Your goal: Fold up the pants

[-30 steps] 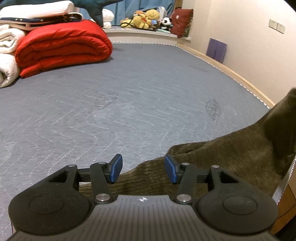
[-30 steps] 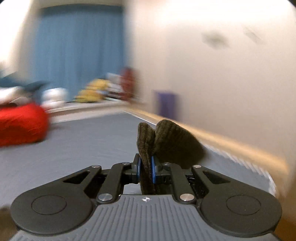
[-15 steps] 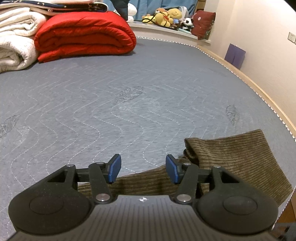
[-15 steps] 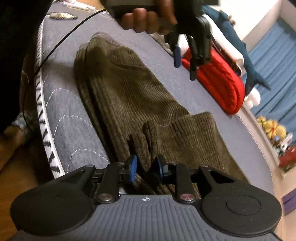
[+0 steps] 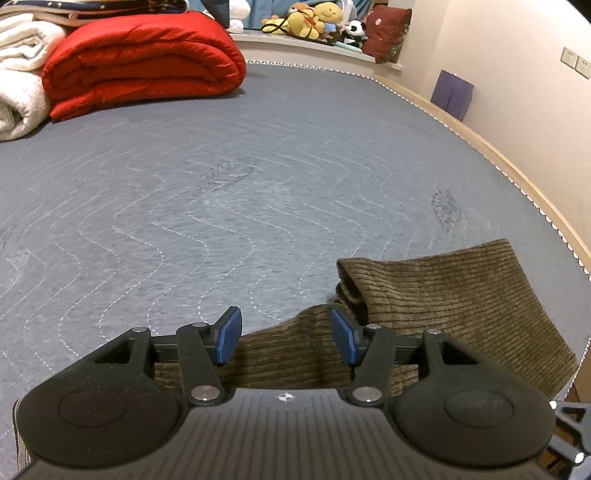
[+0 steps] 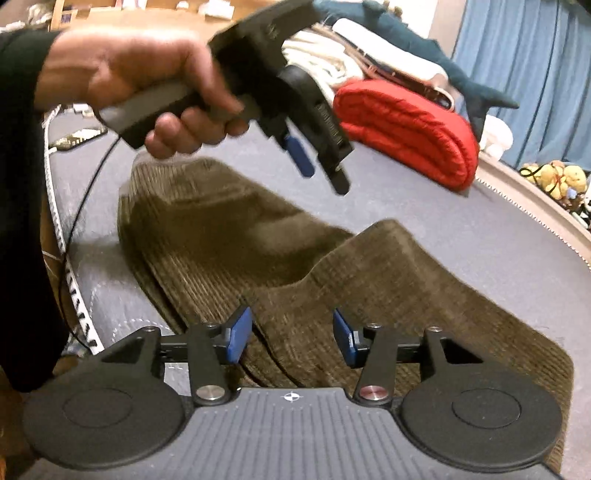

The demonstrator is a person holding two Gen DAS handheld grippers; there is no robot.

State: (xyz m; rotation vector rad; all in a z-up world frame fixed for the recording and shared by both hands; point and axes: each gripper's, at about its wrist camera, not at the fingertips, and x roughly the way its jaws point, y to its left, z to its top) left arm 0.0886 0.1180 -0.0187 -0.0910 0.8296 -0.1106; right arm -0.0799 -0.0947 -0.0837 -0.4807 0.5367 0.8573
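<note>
Brown corduroy pants (image 6: 332,280) lie on the grey quilted mattress (image 5: 221,192), near its edge, folded over so one layer sits on another; the top layer's edge makes a raised ridge across the middle in the right wrist view.

Right gripper (image 6: 292,338): jaws opening, blue pads well apart, pants under and between them but pads not pressing the cloth (nothing held). It sits low over the near end of the pants.

Left gripper (image 5: 286,339): jaws parted about halfway, nothing clamped. Blue pads (image 5: 229,334) hang above the pants' folded edge, cloth showing below the gap, no contact I can confirm. In the right wrist view this same gripper is up in the air above the pants, held by a hand (image 6: 147,88) in a dark sleeve, a black cable (image 6: 79,206) trailing from the handle (view is motion-blurred there).

Background: red folded quilt (image 5: 144,62) at the far side of the mattress, white blanket (image 5: 18,92) beside it, plush toys (image 5: 310,22) on the ledge, blue curtain (image 6: 524,74), purple thing (image 5: 452,94) leaning on the wall.
</note>
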